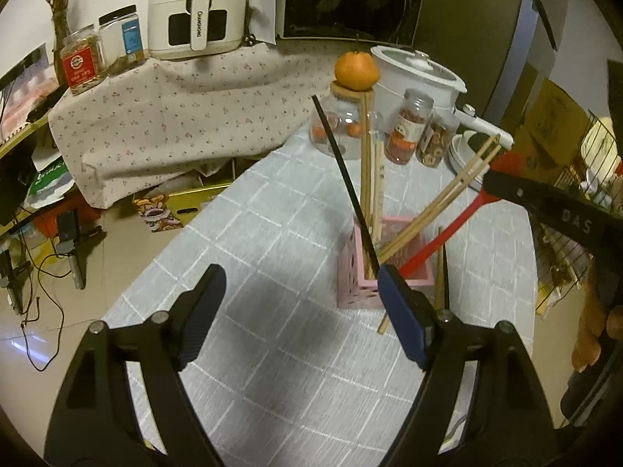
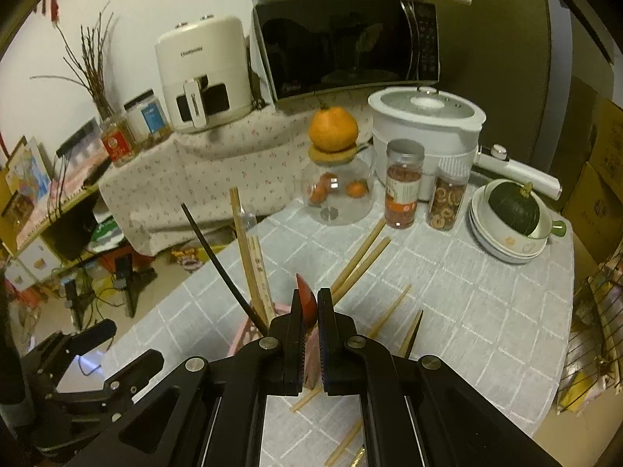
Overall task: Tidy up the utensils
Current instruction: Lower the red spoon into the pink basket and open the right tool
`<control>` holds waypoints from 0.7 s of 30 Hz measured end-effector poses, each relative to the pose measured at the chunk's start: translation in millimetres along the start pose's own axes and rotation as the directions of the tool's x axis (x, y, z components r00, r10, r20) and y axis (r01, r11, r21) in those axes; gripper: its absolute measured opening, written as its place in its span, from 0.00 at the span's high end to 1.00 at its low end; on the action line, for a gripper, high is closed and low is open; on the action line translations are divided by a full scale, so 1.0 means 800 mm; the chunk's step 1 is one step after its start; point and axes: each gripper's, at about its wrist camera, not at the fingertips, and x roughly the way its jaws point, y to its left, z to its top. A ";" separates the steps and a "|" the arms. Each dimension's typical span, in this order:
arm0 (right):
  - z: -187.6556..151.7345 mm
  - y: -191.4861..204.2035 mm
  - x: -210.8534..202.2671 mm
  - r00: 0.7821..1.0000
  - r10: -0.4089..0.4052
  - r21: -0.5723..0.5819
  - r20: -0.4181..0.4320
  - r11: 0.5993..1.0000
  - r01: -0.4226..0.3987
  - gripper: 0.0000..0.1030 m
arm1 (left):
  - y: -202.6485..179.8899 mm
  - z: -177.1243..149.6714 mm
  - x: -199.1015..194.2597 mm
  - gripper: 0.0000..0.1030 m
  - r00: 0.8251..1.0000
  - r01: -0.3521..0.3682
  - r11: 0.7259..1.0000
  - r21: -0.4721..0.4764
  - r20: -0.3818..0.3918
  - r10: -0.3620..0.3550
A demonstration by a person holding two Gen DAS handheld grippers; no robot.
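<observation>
Right tongs [image 2: 310, 311] pinch the red spatula [image 1: 440, 239], its handle already in the pink holder [image 1: 364, 284]; left tongs [image 1: 300, 292] gape empty at seven o'clock. Releasing carelessly could topple the holder, scattering chopsticks [image 1: 436, 210].

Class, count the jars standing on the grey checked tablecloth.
3: a round glass jar topped by an orange, a tall red-filled jar beside it, and a shorter jar right of that. Others could be hidden.

Right tool [image 2: 310, 307] hides most of red spatula [image 2: 305, 299].
</observation>
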 end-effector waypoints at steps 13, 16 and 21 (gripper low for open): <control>0.003 -0.024 -0.044 0.998 0.047 0.021 0.038 0.999 -0.048 0.47 | -0.021 -0.008 0.009 0.22 0.998 0.032 0.999 0.037 -0.053 -0.030; -0.001 -0.041 -0.061 0.998 0.045 0.029 0.042 0.999 -0.046 0.38 | -0.026 -0.010 0.014 0.22 0.995 0.052 0.998 0.035 -0.082 -0.049; -0.016 -0.074 -0.061 0.999 0.003 0.056 -0.041 0.998 -0.001 0.33 | -0.034 -0.020 0.025 0.21 0.986 0.067 0.997 0.031 -0.152 -0.061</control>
